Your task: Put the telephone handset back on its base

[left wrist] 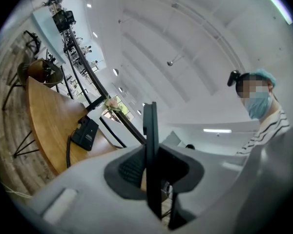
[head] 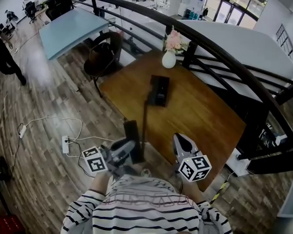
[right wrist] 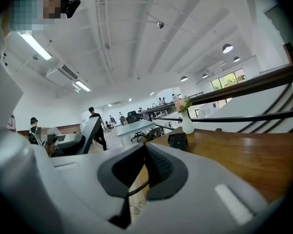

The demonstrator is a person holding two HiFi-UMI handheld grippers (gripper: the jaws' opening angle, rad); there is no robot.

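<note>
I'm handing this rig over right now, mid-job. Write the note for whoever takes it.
Left hand-held gripper: shut on the black telephone handset, held upright by the near edge of the brown wooden table.
Right hand-held gripper: shut, nothing in it.
Black telephone base: mid-table, without its handset; black cord runs to the handset.
Done: handset gripped.
Left: carry it to the base and seat it.

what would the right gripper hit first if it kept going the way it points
Probably the wooden table: the right gripper points slightly down across it. The telephone base sits just right of that line and could be clipped; depth is unclear.
</note>
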